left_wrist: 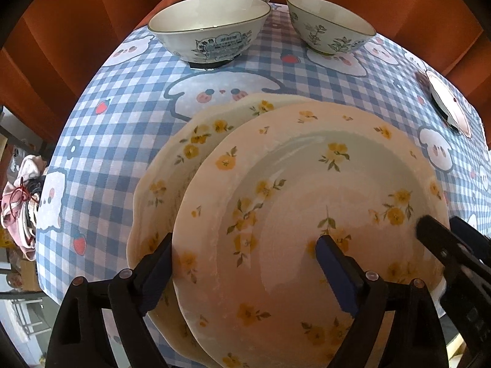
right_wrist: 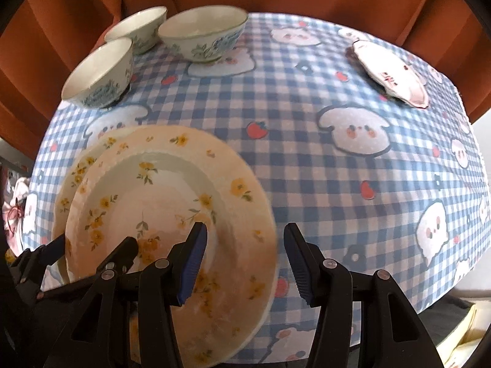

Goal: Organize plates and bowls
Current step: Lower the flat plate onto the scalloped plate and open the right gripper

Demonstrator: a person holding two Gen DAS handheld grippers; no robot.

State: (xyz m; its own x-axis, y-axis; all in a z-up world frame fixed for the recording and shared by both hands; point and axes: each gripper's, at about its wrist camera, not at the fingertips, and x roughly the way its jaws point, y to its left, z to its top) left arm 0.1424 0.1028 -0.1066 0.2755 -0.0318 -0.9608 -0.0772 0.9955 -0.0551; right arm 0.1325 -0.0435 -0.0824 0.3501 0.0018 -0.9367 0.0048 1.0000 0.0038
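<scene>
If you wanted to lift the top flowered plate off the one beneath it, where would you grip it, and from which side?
Probably by the rim on its right side. The top plate sits shifted right of the lower plate, so that edge overhangs the tablecloth with nothing beneath. One finger could go over the flat rim and one under it. The right gripper already straddles that edge.
</scene>
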